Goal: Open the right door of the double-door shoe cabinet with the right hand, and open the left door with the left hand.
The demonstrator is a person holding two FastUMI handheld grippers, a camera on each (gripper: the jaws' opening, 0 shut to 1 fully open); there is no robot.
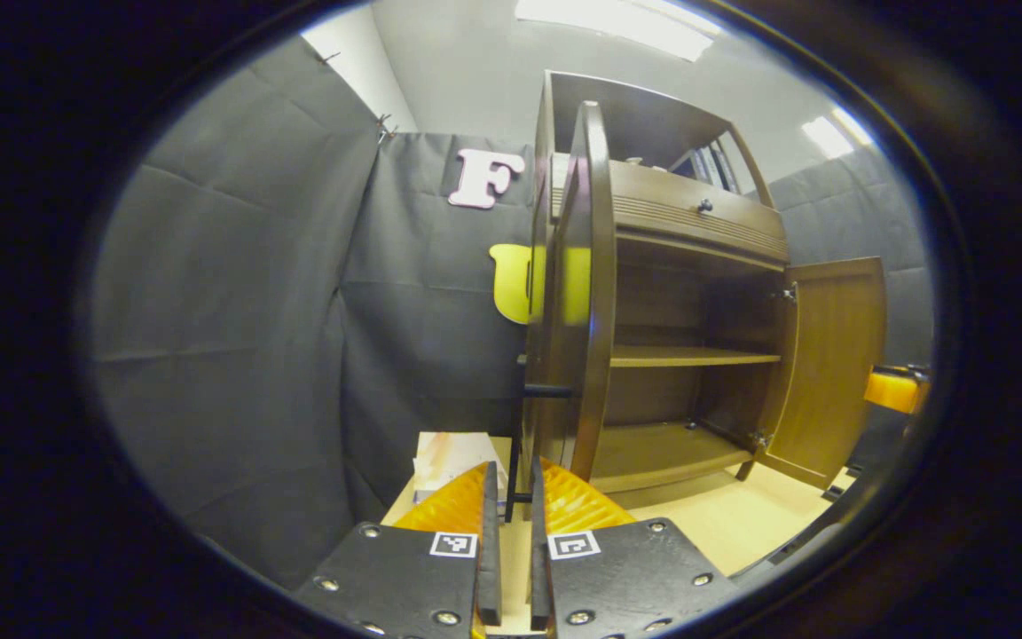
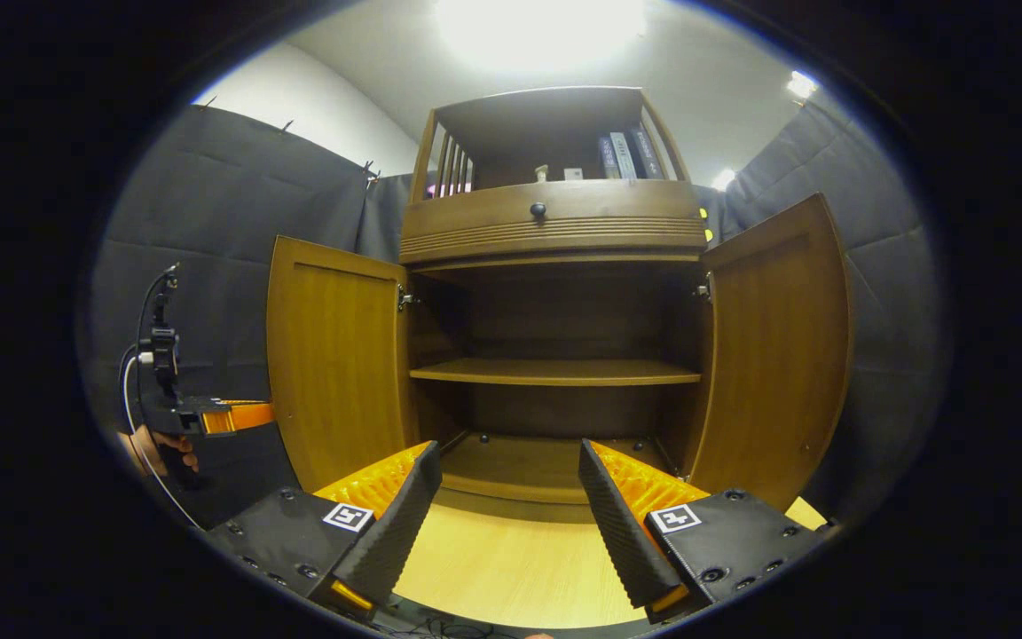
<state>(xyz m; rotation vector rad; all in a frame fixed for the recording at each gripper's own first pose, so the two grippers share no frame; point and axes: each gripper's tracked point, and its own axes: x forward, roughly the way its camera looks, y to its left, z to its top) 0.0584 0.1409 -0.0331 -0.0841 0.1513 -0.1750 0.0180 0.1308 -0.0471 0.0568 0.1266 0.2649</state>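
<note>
Left gripper (image 1: 512,484): fingers nearly together, clamped on the thin dark bar handle (image 1: 511,461) of the brown wooden left door (image 1: 577,293), which is swung out and seen edge-on right ahead. Right gripper (image 2: 507,479): fingers spread wide apart, holding nothing, hovering over the pale wood-grain floor (image 2: 511,568) in front of the brown wooden double-door shoe cabinet (image 2: 555,231).

In the right gripper view both doors stand open; the right door (image 2: 777,355) is swung out, apart from the fingers. The left gripper and the hand (image 2: 156,448) holding it sit just outside the left door, cable looping up.

Inside: one middle shelf (image 2: 555,371) and a bottom board (image 2: 520,461), both bare. Above, a drawer front with a round dark knob (image 2: 538,210), then an open top shelf with upright books (image 2: 622,155).

A pale flat box (image 1: 453,457) lies on the floor beside the cabinet's left side. Dark cloth walls behind and on both sides, white ceiling with bright light panels (image 1: 617,22).
</note>
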